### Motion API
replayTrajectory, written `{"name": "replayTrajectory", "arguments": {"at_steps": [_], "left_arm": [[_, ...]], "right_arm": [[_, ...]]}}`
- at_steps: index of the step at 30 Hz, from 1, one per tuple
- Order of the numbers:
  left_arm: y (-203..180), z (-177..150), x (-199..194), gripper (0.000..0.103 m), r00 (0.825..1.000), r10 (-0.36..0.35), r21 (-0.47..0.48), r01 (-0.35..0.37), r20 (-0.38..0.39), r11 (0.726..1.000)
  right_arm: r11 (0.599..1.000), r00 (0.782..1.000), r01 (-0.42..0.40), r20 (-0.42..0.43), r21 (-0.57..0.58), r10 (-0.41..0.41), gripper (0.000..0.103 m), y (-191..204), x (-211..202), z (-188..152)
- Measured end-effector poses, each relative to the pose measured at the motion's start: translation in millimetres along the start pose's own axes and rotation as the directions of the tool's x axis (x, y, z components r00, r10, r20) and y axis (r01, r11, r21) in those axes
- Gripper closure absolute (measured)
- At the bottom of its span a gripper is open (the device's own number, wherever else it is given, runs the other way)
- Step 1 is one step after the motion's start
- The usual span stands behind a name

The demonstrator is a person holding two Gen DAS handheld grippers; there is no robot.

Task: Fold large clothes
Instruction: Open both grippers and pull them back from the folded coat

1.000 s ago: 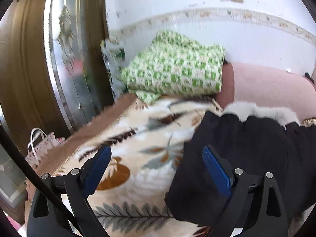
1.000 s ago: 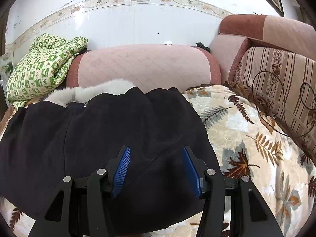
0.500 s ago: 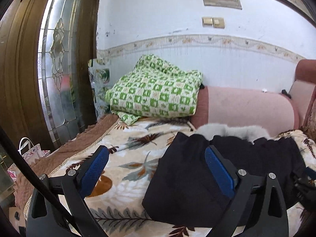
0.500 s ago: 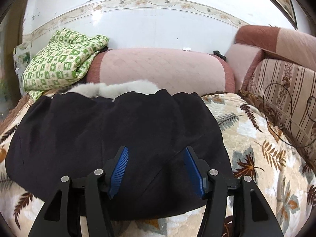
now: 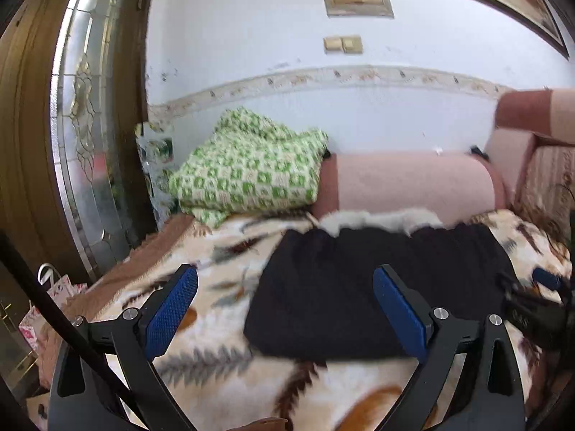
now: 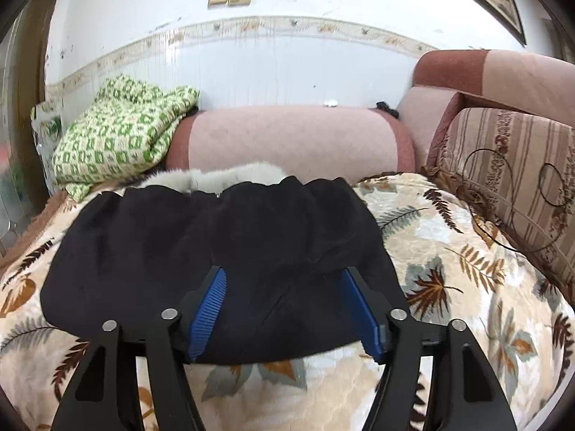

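Note:
A black coat (image 6: 215, 244) with a white fur collar (image 6: 215, 177) lies folded into a compact block on the leaf-patterned blanket (image 6: 449, 262). It also shows in the left wrist view (image 5: 377, 287). My right gripper (image 6: 284, 305) is open and empty, held just above the coat's near edge. My left gripper (image 5: 285, 309) is open and empty, above the blanket at the coat's left near corner. The right gripper's tip (image 5: 539, 287) shows at the right edge of the left wrist view.
A green checked blanket (image 6: 118, 140) is piled at the back left against a pink bolster (image 6: 287, 140). A striped cushion (image 6: 503, 165) and sofa back stand on the right. A wooden door with glass (image 5: 82, 143) and a paper bag (image 5: 54, 294) are on the left.
Both grippers have drawn back and up from the coat, so more of the folded coat and the room shows. Both stay open and empty.

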State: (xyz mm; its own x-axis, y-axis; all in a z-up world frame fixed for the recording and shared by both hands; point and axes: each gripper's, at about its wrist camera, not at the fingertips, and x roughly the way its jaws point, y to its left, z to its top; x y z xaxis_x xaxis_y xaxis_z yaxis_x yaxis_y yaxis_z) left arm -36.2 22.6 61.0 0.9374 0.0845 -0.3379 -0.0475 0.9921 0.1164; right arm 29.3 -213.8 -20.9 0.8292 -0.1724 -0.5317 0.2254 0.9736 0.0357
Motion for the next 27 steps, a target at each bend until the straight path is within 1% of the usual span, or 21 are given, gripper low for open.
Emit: {"name": "replayTrajectory", "arguments": {"at_steps": [2,4,8,10,13,15,17,20,27], "left_arm": [[1.4,-8.8,-11.1,0.005,0.998,-0.039,-0.017,0.038,-0.043,0.999],[4.7,-16.4,-20.3,0.005,0.992,-0.094,-0.043,0.091,-0.085,0.995],[5.5,-26.3,-37.5,0.005,0.979,-0.172,-0.062,0.166,-0.109,0.984],[4.3,-28.5,-45.8,0.005,0.970,-0.208,-0.071,0.201,-0.125,0.977],[1.6,-30.5,-56.3,0.005,0.960,-0.241,-0.094,0.229,-0.145,0.969],[0.3,-31.2,-62.4,0.005,0.960,-0.239,-0.101,0.226,-0.147,0.969],[-2.1,-32.0,-67.2,0.005,0.964,-0.223,-0.091,0.211,-0.145,0.973],[-4.1,-33.1,-70.8,0.005,0.965,-0.208,-0.079,0.197,-0.158,0.977],[0.0,-38.6,-70.5,0.005,0.966,-0.166,-0.068,0.155,-0.199,0.985]], "right_arm": [[1.000,1.000,0.007,-0.019,0.020,-0.007,0.031,-3.4,-9.1,-8.7],[0.998,0.999,0.014,-0.043,0.055,-0.012,0.031,-10.0,-15.7,-17.1],[0.990,0.996,0.027,-0.091,0.138,-0.015,0.031,-29.3,-30.1,-37.0],[0.988,0.995,0.038,-0.101,0.149,-0.023,0.031,-33.6,-38.1,-45.2],[0.990,0.994,0.056,-0.098,0.131,-0.043,0.031,-32.9,-53.8,-56.6],[0.991,0.994,0.063,-0.094,0.116,-0.053,0.030,-30.2,-62.7,-63.4],[0.993,0.993,0.069,-0.101,0.094,-0.060,0.029,-26.3,-69.9,-70.0],[0.995,0.991,0.079,-0.115,0.060,-0.072,0.028,-21.3,-77.0,-78.1],[0.996,0.990,0.083,-0.115,0.024,-0.080,0.028,-15.2,-90.2,-82.2]]}}
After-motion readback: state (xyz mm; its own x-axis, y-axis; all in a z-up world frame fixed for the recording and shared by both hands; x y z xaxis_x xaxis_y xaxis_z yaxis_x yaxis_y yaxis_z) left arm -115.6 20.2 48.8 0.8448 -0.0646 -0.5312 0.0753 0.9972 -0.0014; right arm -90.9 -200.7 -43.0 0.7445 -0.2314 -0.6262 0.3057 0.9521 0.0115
